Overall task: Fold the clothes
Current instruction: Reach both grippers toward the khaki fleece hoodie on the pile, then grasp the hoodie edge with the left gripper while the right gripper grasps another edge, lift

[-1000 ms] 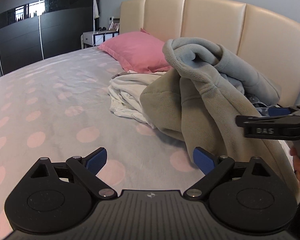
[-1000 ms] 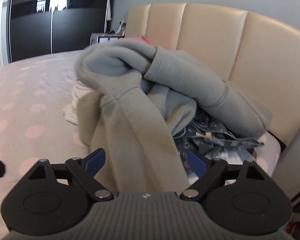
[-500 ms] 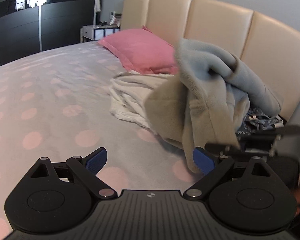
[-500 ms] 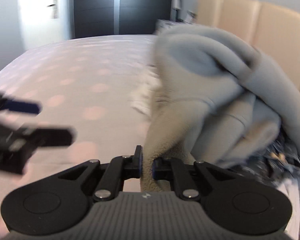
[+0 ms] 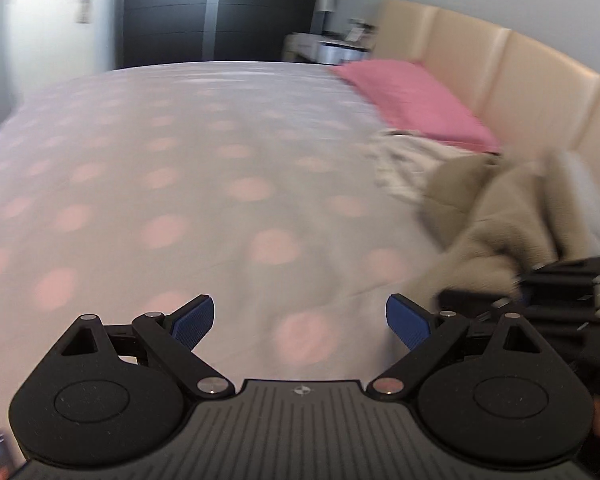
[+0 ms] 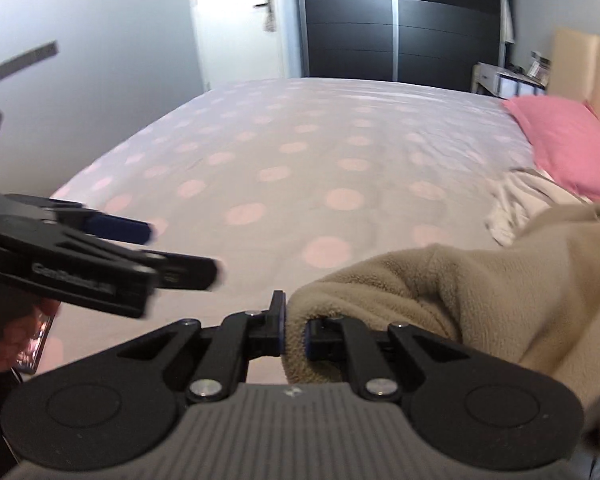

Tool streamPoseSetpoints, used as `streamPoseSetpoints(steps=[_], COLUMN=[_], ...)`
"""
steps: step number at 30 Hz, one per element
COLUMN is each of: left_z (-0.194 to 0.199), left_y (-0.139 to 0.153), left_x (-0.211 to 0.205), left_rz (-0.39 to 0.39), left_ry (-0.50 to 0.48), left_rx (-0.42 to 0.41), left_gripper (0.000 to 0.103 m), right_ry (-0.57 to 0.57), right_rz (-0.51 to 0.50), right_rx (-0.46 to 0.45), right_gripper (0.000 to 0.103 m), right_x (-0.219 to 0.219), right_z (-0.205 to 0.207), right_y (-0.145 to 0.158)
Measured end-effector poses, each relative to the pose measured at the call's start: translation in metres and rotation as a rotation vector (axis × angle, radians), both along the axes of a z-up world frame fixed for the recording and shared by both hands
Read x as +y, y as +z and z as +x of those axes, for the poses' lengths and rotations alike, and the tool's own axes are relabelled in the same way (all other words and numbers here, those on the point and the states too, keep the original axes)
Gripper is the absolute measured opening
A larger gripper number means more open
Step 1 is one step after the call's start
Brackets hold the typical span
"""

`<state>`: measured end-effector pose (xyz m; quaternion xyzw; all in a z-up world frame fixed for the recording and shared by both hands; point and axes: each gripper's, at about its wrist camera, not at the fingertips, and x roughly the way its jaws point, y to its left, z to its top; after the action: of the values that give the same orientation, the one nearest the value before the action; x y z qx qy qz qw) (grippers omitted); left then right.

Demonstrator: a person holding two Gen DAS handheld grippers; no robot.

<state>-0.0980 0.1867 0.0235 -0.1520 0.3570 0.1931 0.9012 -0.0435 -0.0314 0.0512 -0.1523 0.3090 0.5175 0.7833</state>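
My right gripper (image 6: 294, 330) is shut on an edge of the beige fleece garment (image 6: 479, 300), which trails off to the right and back toward the pile. In the left wrist view the same fleece garment (image 5: 495, 220) lies stretched along the right side of the bed, leading to my right gripper (image 5: 515, 292) at the frame's right edge. My left gripper (image 5: 300, 322) stands open over the dotted sheet with nothing between its blue pads. From the right wrist view the left gripper (image 6: 180, 252) shows at the left, held by a hand.
The bed (image 5: 204, 184) has a grey sheet with pink dots. A pink pillow (image 5: 411, 104) lies by the cream headboard (image 5: 515, 80). A crumpled white garment (image 6: 527, 204) sits beside the pillow. A dark wardrobe (image 6: 399, 24) and a nightstand (image 6: 503, 78) stand beyond.
The right gripper closed on the beige fleece and pulled it away from the headboard pile toward the open bed. Both views swung left; the left gripper stayed open.
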Motion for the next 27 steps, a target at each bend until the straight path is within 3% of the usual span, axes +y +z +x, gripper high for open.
streamPoseSetpoints(steps=[4, 8, 10, 14, 16, 21, 24, 27], left_z=[-0.025, -0.040, -0.045, -0.048, -0.048, -0.045, -0.040, -0.032], left_y=[-0.006, -0.012, -0.017, -0.024, -0.025, -0.025, -0.024, -0.023], left_x=[0.017, 0.017, 0.013, 0.004, -0.001, -0.017, -0.032, -0.049], left_rz=[-0.016, -0.016, -0.008, -0.010, -0.008, 0.011, 0.036, 0.068], left_ry=[0.062, 0.063, 0.056, 0.030, 0.011, -0.054, -0.125, -0.191], left_rx=[0.019, 0.030, 0.043, 0.059, 0.059, 0.055, 0.060, 0.062], left_gripper=[0.095, 0.095, 0.095, 0.095, 0.095, 0.095, 0.095, 0.095], right_ry=[0.113, 0.233, 0.219, 0.198, 0.191, 0.143, 0.092, 0.038], right_rz=[-0.019, -0.078, -0.111, -0.135, -0.149, -0.167, -0.185, -0.207], right_rx=[0.013, 0.073, 0.090, 0.077, 0.039, 0.013, -0.043, -0.116], right_gripper=[0.010, 0.010, 0.011, 0.024, 0.035, 0.047, 0.049, 0.059], right_x=[0.020, 0.043, 0.043, 0.029, 0.016, -0.019, -0.046, -0.074], right_z=[-0.041, -0.073, -0.077, -0.079, -0.078, -0.062, -0.057, -0.051], right_y=[0.003, -0.017, -0.029, -0.035, -0.031, -0.020, -0.009, 0.001])
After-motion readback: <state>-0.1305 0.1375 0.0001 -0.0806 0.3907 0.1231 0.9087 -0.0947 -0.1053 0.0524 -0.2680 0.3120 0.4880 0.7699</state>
